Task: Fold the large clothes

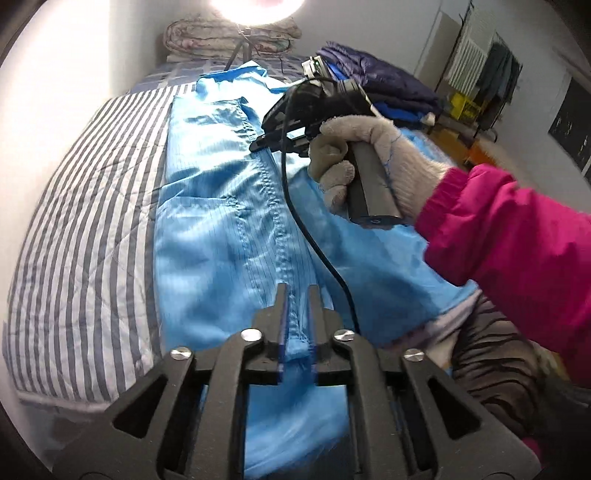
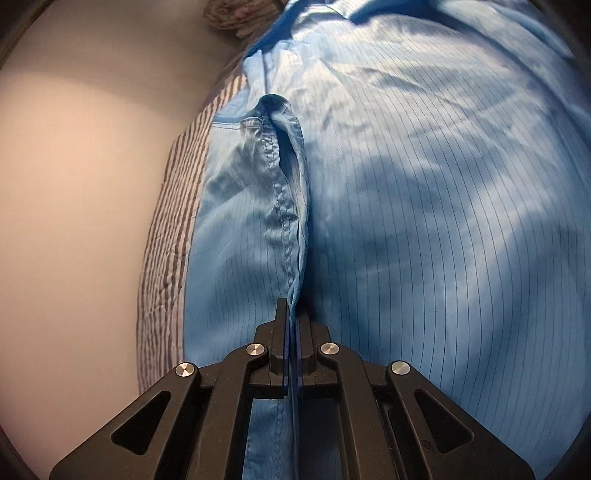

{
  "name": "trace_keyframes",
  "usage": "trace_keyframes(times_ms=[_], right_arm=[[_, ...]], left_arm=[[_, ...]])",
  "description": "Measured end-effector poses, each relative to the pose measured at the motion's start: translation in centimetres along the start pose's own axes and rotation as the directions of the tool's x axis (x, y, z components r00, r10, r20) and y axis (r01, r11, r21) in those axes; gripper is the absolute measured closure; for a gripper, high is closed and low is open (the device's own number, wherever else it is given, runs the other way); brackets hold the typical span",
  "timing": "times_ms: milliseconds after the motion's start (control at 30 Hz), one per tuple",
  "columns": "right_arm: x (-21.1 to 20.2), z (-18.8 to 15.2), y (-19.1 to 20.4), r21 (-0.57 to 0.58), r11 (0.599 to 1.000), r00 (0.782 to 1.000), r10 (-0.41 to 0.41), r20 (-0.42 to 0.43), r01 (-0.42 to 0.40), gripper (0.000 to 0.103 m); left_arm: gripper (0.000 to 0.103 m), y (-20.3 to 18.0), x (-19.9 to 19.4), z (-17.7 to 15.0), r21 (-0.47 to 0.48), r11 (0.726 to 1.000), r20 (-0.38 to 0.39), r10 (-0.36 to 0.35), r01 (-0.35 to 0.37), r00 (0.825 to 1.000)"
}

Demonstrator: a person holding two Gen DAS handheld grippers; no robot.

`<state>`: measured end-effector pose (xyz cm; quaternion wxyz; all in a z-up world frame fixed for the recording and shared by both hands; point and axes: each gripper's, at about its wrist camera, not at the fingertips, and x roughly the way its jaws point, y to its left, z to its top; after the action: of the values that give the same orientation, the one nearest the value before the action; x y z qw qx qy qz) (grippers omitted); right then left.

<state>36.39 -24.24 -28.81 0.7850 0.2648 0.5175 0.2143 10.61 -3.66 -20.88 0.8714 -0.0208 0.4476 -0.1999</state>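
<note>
A large light-blue pinstriped garment (image 1: 221,206) lies lengthwise on the bed, its stitched seam running up the middle. My left gripper (image 1: 297,290) stands over the near end of that seam. Its jaws are slightly apart, with the seam ridge lying between the pads. Farther up the garment is my right gripper (image 1: 258,142), held by a grey-gloved hand (image 1: 354,147) with a pink sleeve. In the right wrist view, my right gripper (image 2: 293,306) is shut on a raised fold of the blue garment (image 2: 424,184) beside the seam.
A grey-and-white striped bed cover (image 1: 92,206) lies under the garment and ends at a wall (image 2: 74,184) on the left. Dark blue clothes (image 1: 380,81) are piled at the back right. A folded floral quilt (image 1: 207,40) and a bright lamp (image 1: 255,7) are at the head. A black cable (image 1: 295,206) trails across the garment.
</note>
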Motion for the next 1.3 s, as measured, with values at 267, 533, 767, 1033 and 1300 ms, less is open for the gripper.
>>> trace_keyframes(times_ms=[267, 533, 767, 1033, 1300], right_arm=[[-2.7, -0.7, 1.7, -0.111, 0.993, 0.999, -0.039, -0.035, 0.035, 0.082], [-4.8, -8.1, -0.8, -0.129, 0.992, 0.990, -0.024, -0.138, 0.006, 0.073], [-3.9, -9.5, -1.4, -0.080, 0.997, 0.991, 0.001, -0.134, -0.012, 0.072], [-2.5, -9.7, 1.9, -0.220, 0.975, 0.991, -0.060, -0.117, 0.033, 0.101], [-2.9, -9.9, 2.3, -0.231, 0.973, 0.991, -0.055, -0.123, 0.025, 0.100]], left_arm=[[0.062, 7.9, -3.7, -2.3, -0.207, 0.977, 0.029, 0.049, -0.042, 0.998], [0.062, 14.7, 0.3, -5.3, -0.518, 0.845, 0.001, -0.152, 0.131, 0.988], [0.099, 13.7, 2.6, -5.0, -0.531, 0.827, -0.002, -0.217, 0.183, 0.976], [0.103, 10.8, 1.1, -6.7, -0.462, 0.882, -0.014, -0.110, 0.091, 0.994], [0.103, 12.4, 0.2, -6.2, -0.485, 0.873, -0.017, -0.056, 0.041, 0.998]])
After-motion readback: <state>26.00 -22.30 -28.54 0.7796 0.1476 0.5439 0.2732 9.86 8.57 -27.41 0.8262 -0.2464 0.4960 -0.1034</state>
